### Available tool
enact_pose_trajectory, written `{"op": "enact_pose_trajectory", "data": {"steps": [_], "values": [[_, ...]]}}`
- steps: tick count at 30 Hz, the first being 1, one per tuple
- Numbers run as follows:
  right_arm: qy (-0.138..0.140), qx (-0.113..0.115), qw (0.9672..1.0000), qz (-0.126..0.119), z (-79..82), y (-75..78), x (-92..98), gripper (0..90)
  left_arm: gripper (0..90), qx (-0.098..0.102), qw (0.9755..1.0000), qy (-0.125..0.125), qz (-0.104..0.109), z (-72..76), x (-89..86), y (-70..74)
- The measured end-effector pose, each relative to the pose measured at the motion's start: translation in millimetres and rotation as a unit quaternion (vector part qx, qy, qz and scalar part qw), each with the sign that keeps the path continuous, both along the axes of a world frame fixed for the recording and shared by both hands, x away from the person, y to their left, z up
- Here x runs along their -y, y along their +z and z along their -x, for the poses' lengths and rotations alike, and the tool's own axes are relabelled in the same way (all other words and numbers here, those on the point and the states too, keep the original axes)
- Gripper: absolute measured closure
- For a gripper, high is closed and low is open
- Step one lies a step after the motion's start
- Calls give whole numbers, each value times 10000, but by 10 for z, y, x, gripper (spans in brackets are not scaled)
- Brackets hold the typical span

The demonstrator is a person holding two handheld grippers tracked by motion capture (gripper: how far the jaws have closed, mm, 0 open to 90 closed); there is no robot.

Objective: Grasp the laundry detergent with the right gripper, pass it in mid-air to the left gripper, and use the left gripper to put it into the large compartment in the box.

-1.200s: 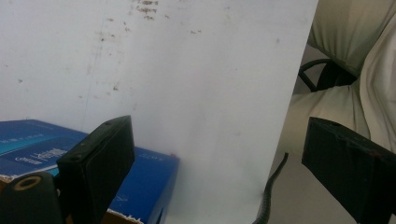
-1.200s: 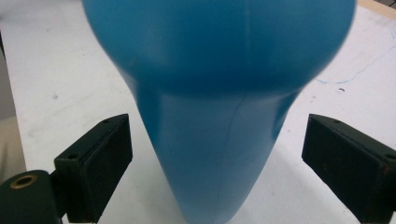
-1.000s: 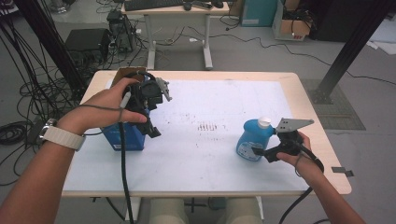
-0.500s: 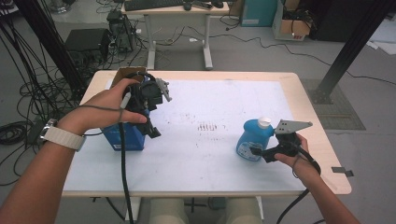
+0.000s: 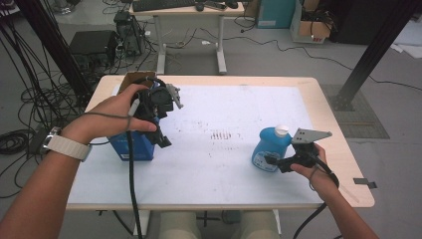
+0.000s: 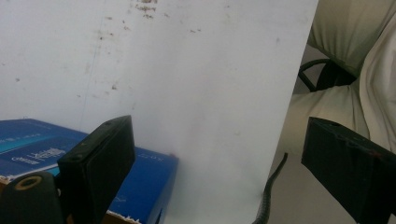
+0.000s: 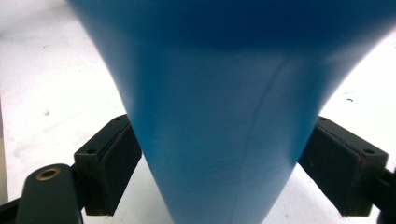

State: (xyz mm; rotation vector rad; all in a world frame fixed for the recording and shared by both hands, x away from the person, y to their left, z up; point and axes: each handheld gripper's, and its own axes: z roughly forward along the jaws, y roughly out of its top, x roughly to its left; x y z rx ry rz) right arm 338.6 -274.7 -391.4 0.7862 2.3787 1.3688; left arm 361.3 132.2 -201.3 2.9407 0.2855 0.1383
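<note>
Right claw (image 5: 271,160) had just been closing on the upright blue bottle (image 5: 267,148), which stood directly between its jaws, pads about touching. Left claw (image 5: 164,141) hung open over the blue box (image 5: 130,146).

Right gripper (image 5: 272,162): jaws have just been closing around the blue bottle (image 5: 267,147). Its right gripper view has the bottle body sitting between both fingers (image 7: 108,164), sides right at the pads; can't confirm firm squeeze from here. From the high view the right hand (image 5: 312,162) has barely edged in toward the bottle compared with a second ago. Bottle itself hasn't shifted on the surface (image 5: 224,169), upright.
</note>
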Motion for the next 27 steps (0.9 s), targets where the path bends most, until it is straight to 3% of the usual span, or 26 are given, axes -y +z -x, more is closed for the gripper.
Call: {"op": "enact_pose_trajectory", "data": {"steps": [27], "values": [[82,156,9995,-266,-12,-69,-23,324,101,-43,10000,14,-25,-15,14,-24]]}}
